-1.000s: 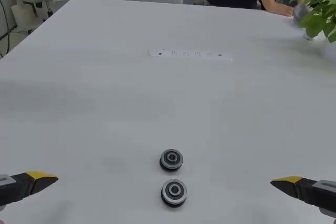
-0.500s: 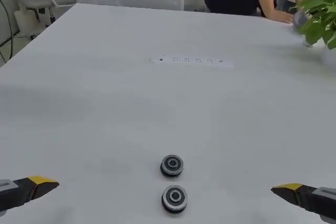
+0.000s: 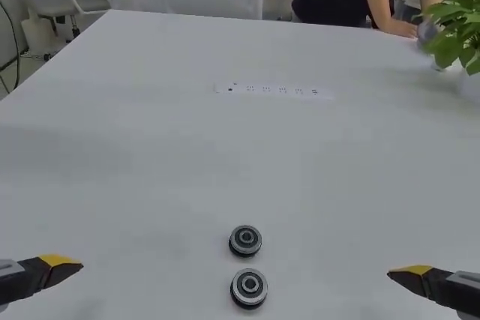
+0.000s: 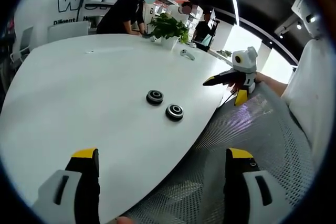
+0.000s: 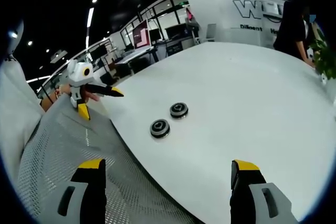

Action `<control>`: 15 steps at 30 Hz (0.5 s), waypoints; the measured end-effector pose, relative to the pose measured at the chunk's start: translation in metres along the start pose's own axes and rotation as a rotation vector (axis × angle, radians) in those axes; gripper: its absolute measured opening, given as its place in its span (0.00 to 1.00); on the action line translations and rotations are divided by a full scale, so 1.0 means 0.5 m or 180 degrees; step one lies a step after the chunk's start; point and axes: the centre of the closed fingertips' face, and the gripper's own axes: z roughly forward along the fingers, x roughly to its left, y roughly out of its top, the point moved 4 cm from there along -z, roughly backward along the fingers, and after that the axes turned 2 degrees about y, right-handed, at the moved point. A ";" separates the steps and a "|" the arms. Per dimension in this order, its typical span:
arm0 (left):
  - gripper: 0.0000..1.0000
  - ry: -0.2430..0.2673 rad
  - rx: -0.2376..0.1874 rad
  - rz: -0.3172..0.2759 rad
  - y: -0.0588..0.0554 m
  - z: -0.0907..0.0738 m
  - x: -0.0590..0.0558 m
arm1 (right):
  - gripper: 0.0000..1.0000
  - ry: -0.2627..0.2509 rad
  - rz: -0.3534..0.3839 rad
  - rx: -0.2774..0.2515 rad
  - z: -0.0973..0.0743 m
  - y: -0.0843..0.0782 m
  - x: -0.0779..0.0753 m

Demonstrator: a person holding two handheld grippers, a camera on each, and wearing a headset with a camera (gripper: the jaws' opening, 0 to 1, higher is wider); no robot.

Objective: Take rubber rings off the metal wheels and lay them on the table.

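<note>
Metal wheels: two are counted, a far wheel (image 3: 245, 240) and a near wheel (image 3: 249, 288). They are laid flat on the table (image 3: 150, 155), one just behind the other, well to the near side of the power strip (image 3: 271, 89).
Rubber rings (image 3: 232, 241): two are counted, one black ring seated around each wheel.
Grippers: two are counted. The left gripper (image 4: 161, 155) and the right gripper (image 5: 168, 165) are held on the near side of the power strip, one at each side of the wheels and apart from them.
Jaws: on both grippers they are spread wide, and nothing is held.
Change: since one second ago the whole picture is shifted a little downward, so only the camera was moved. The wheels are found at the same places from the power strip.
</note>
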 end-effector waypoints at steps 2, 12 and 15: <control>0.99 -0.0025 -0.0032 0.0007 0.004 0.000 -0.002 | 0.99 -0.0001 0.0003 -0.0008 0.000 0.001 0.000; 0.99 0.0074 -0.0183 -0.0019 0.020 -0.010 0.011 | 0.99 -0.0081 0.0043 -0.0105 -0.005 0.011 -0.008; 0.99 0.0129 -0.0172 0.0000 0.023 -0.016 0.015 | 0.99 -0.0069 0.0066 -0.0195 -0.006 0.017 -0.009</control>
